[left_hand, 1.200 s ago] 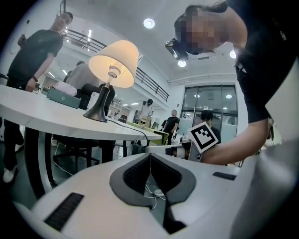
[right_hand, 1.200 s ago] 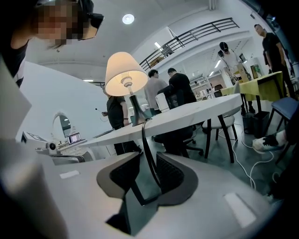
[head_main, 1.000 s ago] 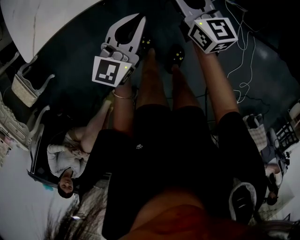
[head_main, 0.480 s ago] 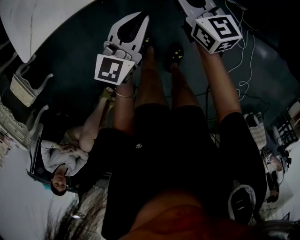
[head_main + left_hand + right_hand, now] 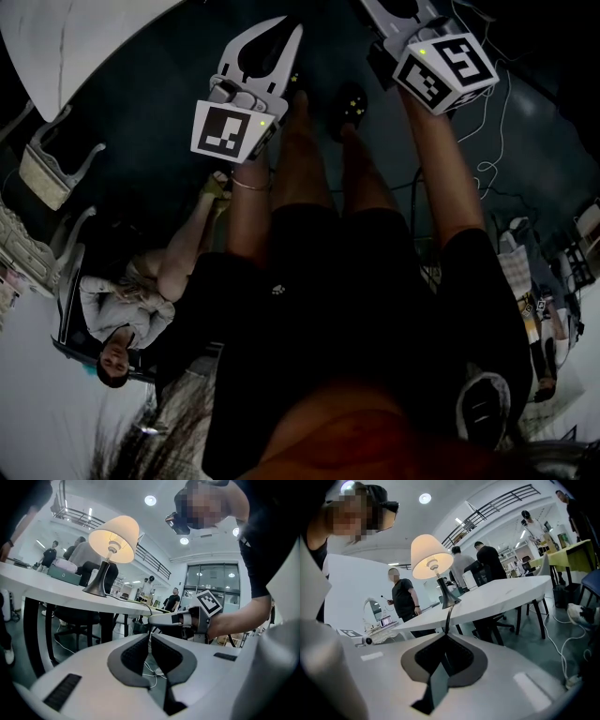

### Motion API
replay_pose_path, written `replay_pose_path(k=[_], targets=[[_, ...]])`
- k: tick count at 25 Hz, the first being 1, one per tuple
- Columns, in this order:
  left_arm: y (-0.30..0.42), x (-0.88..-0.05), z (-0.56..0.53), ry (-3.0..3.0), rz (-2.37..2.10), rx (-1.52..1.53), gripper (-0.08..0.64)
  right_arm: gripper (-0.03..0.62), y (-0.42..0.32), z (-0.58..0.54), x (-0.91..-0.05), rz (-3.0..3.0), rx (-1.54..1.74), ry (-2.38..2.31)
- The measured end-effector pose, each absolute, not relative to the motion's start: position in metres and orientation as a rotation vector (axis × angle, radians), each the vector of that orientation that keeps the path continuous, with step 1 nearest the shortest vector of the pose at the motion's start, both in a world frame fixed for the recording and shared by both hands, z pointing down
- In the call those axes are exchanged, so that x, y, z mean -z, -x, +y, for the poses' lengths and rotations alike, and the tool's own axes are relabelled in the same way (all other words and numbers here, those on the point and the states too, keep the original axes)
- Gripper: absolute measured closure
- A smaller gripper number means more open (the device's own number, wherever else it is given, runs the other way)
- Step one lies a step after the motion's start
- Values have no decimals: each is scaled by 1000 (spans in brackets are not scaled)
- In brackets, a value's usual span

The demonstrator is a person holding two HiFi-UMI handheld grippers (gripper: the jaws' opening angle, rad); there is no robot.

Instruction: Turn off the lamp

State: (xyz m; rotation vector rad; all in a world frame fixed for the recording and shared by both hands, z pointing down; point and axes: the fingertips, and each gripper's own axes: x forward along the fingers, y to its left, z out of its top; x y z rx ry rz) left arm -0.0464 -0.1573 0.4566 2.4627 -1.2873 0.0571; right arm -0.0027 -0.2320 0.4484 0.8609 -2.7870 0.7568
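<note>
The lamp [image 5: 114, 534] stands lit on the white table [image 5: 47, 590], cream shade on a dark flared base. Seen from the right gripper view, the lamp [image 5: 431, 557] has a dark cord [image 5: 447, 618] dropping over the table's edge straight into my right gripper [image 5: 445, 634]. Its jaws have just closed and are shut on that cord. The left gripper view shows my right gripper [image 5: 157, 619] level at the cord below the table edge. My left gripper [image 5: 150, 638] is just short of it, jaws together; I cannot tell whether it touches the cord.
Several people stand or sit beyond the table [image 5: 501, 597]. Dark chair and table legs [image 5: 525, 616] are beneath it. White cables [image 5: 562, 639] lie on the floor at right. A seated person [image 5: 122, 309] is close at lower left in the head view.
Both grippers have crept slightly toward the top of the head view, the right one's marker cube drifting right. The seated person at lower left has shifted.
</note>
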Motion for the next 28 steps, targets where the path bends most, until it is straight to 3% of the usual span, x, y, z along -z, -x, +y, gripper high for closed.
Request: replay_pose_path(k=[28], targets=[[26, -455, -183, -2545, -1223, -96, 549, 583, 6, -227, -413, -2894, -1083, -807]])
